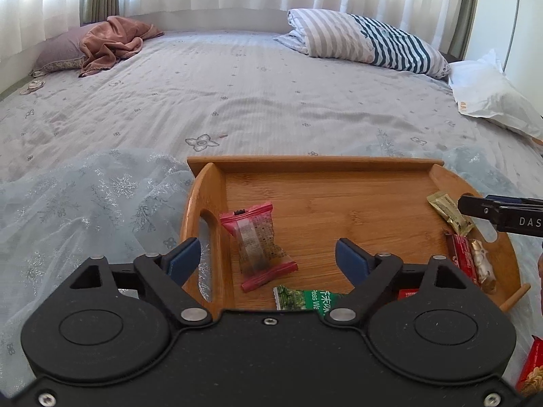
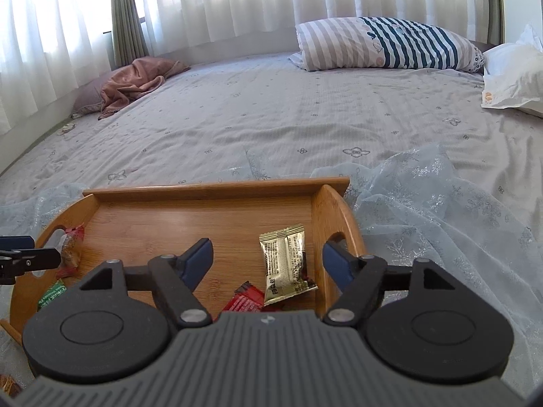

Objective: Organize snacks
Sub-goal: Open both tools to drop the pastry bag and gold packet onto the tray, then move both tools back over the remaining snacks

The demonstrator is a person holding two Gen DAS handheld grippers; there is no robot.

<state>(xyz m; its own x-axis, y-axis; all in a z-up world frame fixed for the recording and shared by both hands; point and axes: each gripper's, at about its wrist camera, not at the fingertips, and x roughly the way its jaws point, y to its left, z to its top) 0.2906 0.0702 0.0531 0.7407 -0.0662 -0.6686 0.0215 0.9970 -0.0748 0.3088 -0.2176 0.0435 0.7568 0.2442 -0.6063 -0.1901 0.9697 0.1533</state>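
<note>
So far we count several snacks already lying in the wooden tray [image 1: 305, 166], which sits on the bed [image 1: 237, 101] over a sheer snowflake cloth [image 1: 85, 203]. Near the tray's left handle lies the pink-ended packet [image 1: 259, 246]; toward the tray's near edge, the green packet [image 1: 305, 300]; by its right handle, the gold packet [image 2: 286, 264] and a red bar [image 1: 461, 254] with a pale wrapper beside it. Both tools hang above the tray with nothing between their pads: the left tool [image 1: 268, 259] has its jaws spread wide over the pink-ended packet, and the right tool [image 2: 266, 259] stands just as wide over the gold packet (each looks freshly let go, we judge).

What is left seems small: a red snack bag [image 1: 531, 369] lies outside the tray, off its right end on the bed, and probably belongs inside.

The left wrist view alone shows that stray bag, the pale wrapper and the green packet's print. The right wrist view gives the gold packet whole and the tray's right handle; at its lower left corner something orange-brown shows, too cropped for us to name.
</note>
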